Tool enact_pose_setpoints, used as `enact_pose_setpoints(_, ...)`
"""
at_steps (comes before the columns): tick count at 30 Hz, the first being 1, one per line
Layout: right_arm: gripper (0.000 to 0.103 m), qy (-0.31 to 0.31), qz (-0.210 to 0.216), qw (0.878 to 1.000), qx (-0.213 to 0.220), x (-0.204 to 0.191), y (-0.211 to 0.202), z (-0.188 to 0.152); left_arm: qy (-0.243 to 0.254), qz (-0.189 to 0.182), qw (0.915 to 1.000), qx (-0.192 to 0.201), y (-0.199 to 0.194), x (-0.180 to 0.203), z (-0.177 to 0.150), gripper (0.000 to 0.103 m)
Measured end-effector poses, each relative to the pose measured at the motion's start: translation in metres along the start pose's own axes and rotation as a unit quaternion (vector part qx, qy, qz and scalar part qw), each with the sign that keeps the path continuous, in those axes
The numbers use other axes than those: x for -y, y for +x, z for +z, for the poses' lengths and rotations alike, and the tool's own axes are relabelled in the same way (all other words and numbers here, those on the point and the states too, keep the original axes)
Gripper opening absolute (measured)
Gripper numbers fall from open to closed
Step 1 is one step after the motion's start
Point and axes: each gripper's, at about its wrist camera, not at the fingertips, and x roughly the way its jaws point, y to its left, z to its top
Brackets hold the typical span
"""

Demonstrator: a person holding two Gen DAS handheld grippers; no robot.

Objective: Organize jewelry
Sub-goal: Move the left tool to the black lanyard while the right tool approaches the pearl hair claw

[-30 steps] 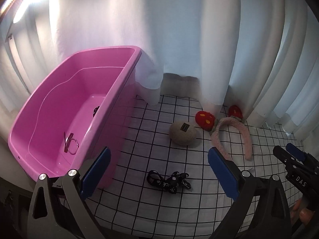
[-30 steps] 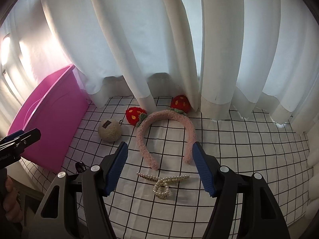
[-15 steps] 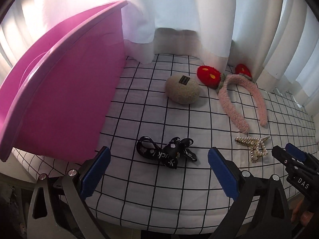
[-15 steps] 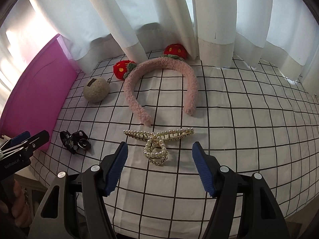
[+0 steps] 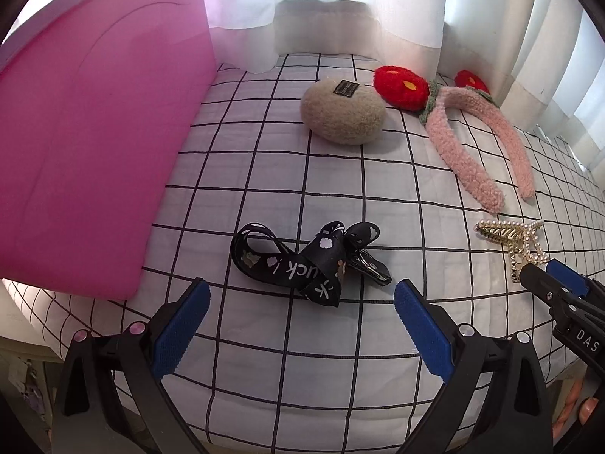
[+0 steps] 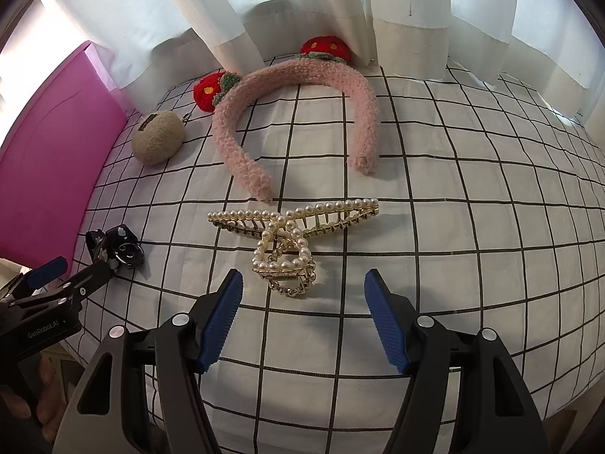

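My left gripper [image 5: 300,302] is open and empty, just in front of a black printed strap with a metal clip [image 5: 298,261] on the checked cloth. My right gripper [image 6: 302,295] is open and empty, close in front of a pearl hair claw [image 6: 291,238]. The claw also shows in the left wrist view [image 5: 514,242], and the strap in the right wrist view [image 6: 117,246]. A pink fuzzy headband with red strawberries [image 6: 295,113] lies behind the claw. A beige fuzzy pouch [image 5: 342,111] lies behind the strap. The pink tub [image 5: 87,143] stands at the left.
White curtains [image 6: 302,11] hang along the back of the checked cloth [image 6: 453,208]. The cloth's front edge drops off just below both grippers. The tub's side wall [image 6: 49,159] is close to the left of the strap.
Both grippers have moved down and forward, closer to the cloth. The left one now faces the black strap and the right one faces the pearl claw. The tub's inside has left the view.
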Motion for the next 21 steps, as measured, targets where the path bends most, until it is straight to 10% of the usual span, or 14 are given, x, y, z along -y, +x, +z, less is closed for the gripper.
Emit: enact_pose_setpoints(21, 0.064, 0.003, -0.034, 0.999, 0.007, -0.006, 0.024, 0.014, 0.010, 0.003, 0.9999, 0.009, 0.032, 0.004, 0.010, 0.096)
